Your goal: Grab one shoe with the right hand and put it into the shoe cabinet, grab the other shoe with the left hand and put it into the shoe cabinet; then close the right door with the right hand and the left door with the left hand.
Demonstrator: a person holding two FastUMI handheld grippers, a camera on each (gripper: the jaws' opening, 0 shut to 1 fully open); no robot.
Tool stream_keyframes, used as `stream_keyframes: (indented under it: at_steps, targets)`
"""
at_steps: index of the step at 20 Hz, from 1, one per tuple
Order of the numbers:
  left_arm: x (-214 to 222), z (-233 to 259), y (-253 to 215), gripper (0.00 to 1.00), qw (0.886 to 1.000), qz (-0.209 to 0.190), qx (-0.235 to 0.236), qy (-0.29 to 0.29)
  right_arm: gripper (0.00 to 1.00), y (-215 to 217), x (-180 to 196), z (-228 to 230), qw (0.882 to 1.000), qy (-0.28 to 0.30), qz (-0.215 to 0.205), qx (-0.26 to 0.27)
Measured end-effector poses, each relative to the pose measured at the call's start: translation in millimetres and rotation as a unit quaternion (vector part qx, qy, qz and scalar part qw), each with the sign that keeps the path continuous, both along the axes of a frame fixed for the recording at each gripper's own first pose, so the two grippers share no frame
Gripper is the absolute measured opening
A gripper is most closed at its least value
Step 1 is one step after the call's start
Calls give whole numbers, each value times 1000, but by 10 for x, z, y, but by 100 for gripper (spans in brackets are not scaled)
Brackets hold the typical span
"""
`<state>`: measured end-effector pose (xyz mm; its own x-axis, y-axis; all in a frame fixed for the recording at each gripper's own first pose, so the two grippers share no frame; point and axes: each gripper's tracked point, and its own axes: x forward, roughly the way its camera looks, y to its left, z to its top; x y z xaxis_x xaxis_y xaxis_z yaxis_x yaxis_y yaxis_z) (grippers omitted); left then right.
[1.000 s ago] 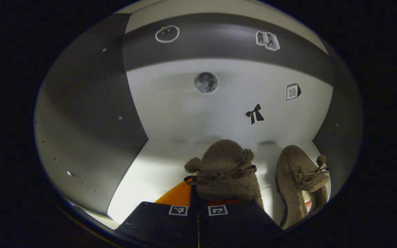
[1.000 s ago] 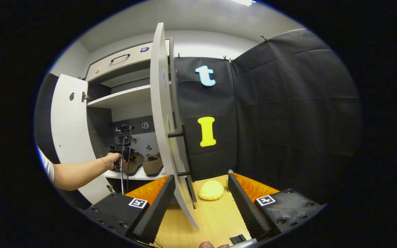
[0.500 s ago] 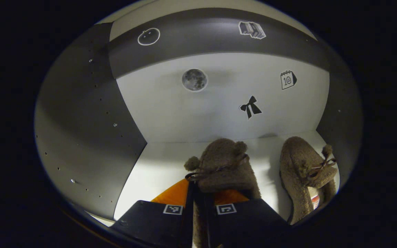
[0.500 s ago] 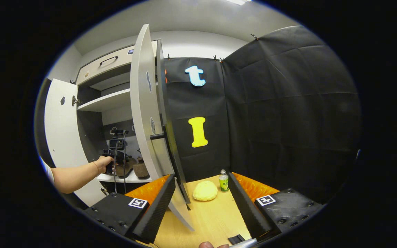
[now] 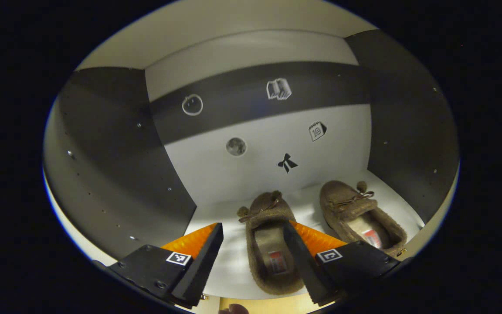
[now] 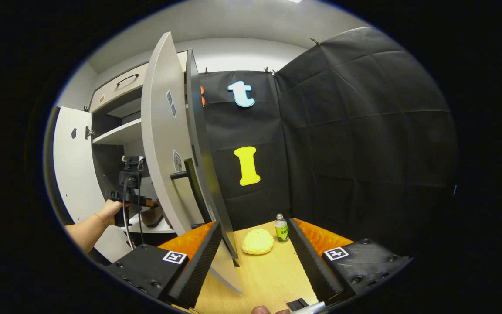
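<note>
Two brown fuzzy shoes lie side by side on the white cabinet shelf point(image 5: 216, 216), toes toward the back wall. My left gripper point(image 5: 252, 229) is open just in front of the shelf, its fingers on either side of the left shoe point(image 5: 268, 209) without touching it. The right shoe point(image 5: 355, 211) sits farther right. In the right gripper view, a hand point(image 6: 110, 211) holds the left gripper point(image 6: 131, 194) at the cabinet opening. My right gripper point(image 6: 254, 224) is open and empty over the wooden table point(image 6: 264, 274), with the right door point(image 6: 164, 144) close before its left finger.
The left door point(image 6: 70, 174) stands wide open. A bar handle point(image 6: 180, 175) juts from the right door. A yellow lump point(image 6: 257, 241) and a small green bottle point(image 6: 281, 227) stand on the table beyond the right gripper. Stickers dot the cabinet's back wall point(image 5: 251, 174).
My left gripper has opened, let go of the left shoe and drawn back; that shoe now rests on the shelf. In the right gripper view the right door has shifted left and shows more of its face.
</note>
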<state>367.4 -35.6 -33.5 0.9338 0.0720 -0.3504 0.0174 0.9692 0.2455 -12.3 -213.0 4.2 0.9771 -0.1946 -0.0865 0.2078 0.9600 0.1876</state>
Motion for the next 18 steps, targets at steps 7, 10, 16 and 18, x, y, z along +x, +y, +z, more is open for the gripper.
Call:
stream_keyframes:
  at_steps: [7,10,16,18]
  targets:
    - [-714,563,32,94,995,18,-42,-85,98,-85,124,9,1000,1,17,0]
    - [-1147,664,-9,94,992,16,-60,-105,98,-117,266,111,1000,-12,27,-3]
    - [-2102,715,-249,95,980,-7,-124,-155,100,-151,574,143,998,-13,55,9]
    - [-2376,682,-263,95,978,1,-135,-160,98,-132,673,153,998,-12,63,5]
